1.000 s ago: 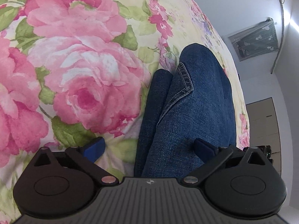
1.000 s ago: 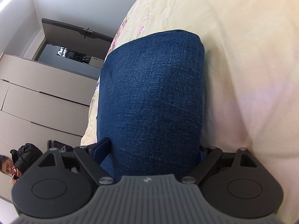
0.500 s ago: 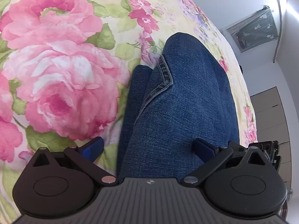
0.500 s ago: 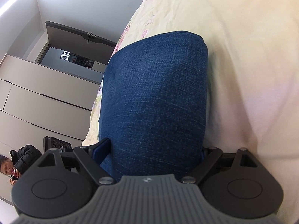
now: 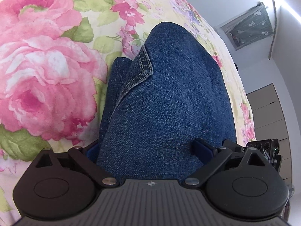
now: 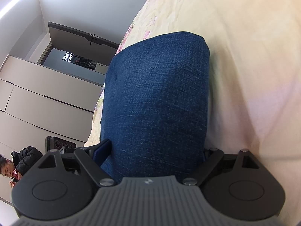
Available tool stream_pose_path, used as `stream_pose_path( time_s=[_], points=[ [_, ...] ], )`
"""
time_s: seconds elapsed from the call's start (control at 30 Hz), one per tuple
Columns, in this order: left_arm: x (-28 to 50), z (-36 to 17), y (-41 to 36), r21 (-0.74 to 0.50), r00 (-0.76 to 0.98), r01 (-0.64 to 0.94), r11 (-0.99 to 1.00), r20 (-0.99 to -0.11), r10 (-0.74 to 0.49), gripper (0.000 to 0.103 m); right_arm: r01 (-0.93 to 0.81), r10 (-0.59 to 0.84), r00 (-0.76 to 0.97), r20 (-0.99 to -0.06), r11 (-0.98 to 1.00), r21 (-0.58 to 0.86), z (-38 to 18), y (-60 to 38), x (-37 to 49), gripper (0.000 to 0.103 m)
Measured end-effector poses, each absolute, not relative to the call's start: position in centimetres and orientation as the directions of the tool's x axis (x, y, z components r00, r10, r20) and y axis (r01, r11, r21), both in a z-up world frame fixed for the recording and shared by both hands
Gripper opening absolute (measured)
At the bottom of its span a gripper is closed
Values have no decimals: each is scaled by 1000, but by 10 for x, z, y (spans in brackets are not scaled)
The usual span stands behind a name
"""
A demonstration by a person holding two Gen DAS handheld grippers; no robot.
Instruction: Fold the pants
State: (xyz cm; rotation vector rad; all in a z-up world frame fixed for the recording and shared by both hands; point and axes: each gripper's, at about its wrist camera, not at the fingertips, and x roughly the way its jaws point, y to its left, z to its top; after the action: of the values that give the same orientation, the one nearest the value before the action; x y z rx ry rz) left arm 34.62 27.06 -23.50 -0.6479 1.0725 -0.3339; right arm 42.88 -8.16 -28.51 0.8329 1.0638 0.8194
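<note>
Left gripper pad on its left side mostly buried behind jeans, right gripper right-hand pad fully covered by denim, bedspread print ahead washed out, grip state left undetermined

Item count, both wrist views.
One pair of blue denim pants; one floral bed cover; two tools, left tool and right tool; one person at the room's edge; one doorway.
</note>
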Motion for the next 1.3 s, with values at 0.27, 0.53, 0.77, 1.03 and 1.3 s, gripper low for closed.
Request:
stream_pose_path(
  time_s=[0.27, 0.53, 0.77, 1.03, 1.3],
  points=[
    [321, -214, 283, -693, 506, -99, 714, -653, -563, 48, -138, 892, 272, -362, 408, 902, -275, -97, 423, 57],
    [272, -181, 249, -758, 500, -23, 652, -573, -649, 43, -114, 910, 272, -313, 353, 929, -220, -144, 383, 48],
    [209, -217, 191, -739, 428, -58, 671, -625, -652, 43, 18, 903, 222, -369, 374, 927, -240, -206, 318, 49],
    [215, -255, 199, -783, 467, -159, 601, -596, -653, 74, -17, 886, 174, -429, 439, 899, -261, -201, 317, 66],
    [213, -263, 195, -800, 467, -156, 579, -576, -671, 74, -74, 893, 149, -425, 439, 896, -264, -198, 316, 67]
  ],
)
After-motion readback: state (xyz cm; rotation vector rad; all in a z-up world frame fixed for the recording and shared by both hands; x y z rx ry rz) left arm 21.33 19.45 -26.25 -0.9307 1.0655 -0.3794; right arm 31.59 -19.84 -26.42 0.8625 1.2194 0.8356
